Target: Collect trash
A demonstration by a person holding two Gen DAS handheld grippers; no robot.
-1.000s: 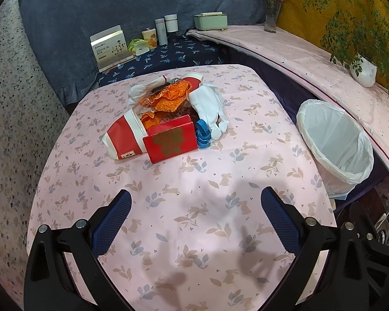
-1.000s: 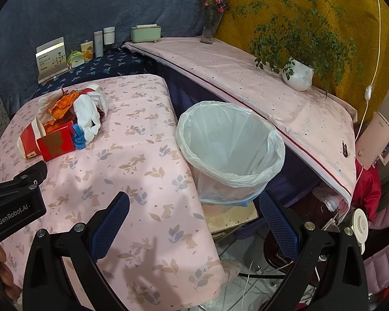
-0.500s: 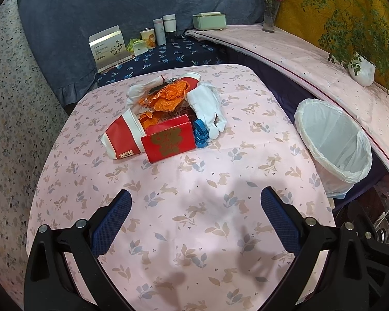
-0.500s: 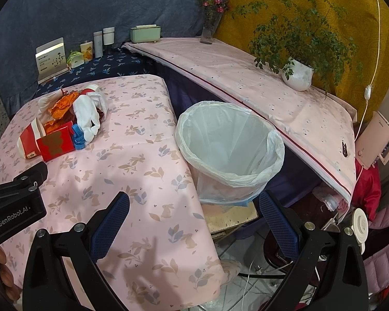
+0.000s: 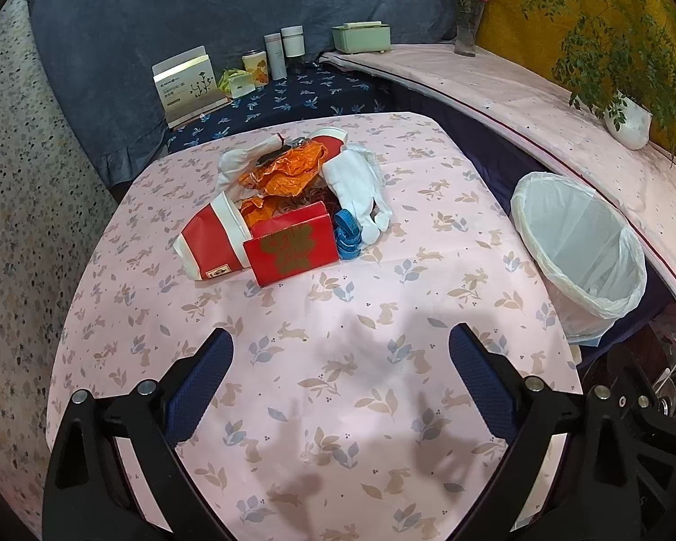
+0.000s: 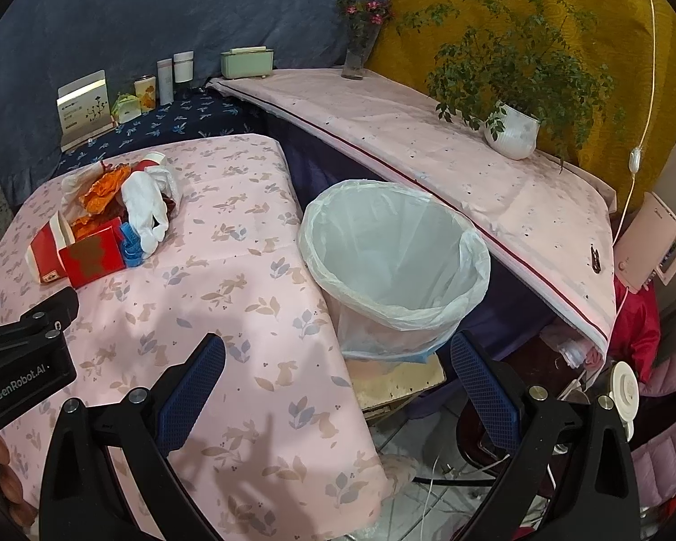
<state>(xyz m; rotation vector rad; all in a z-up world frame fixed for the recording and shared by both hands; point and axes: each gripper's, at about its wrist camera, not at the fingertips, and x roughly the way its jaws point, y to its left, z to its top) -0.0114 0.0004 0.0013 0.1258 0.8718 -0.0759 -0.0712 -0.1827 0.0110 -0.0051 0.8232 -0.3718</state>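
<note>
**Both grippers empty, trash pile not yet reached**

Left wrist view: my left gripper (image 5: pixel 340 376) hangs over the near part of the pink tablecloth (image 5: pixel 347 405), fingers spread wide, nothing between them. The trash pile lies farther in, well apart from the fingertips and slightly left of centre: red box (image 5: pixel 293 248) nearest, red-and-white carton (image 5: pixel 209 245) touching its left side, orange wrapper (image 5: pixel 288 171) behind, white glove (image 5: pixel 358 187) to the right, small blue piece (image 5: pixel 348 235) wedged between box and glove. The lined bin (image 5: pixel 581 248) stands off the right edge of the table.

Risk, as I judge it: the items overlap, so closing on the box could drag the carton or flick the blue piece off the table. The glove is limp and may slip from a shallow pinch.

Right wrist view: my right gripper (image 6: pixel 338 381) is likewise spread and empty, hovering at the table's near right edge, with the bin (image 6: pixel 396 311) just beyond it. The pile (image 6: pixel 108 221) sits far left, well apart. The left gripper's body (image 6: pixel 22 351) crowds the left edge; the two tools could collide if both reach for the pile.
</note>
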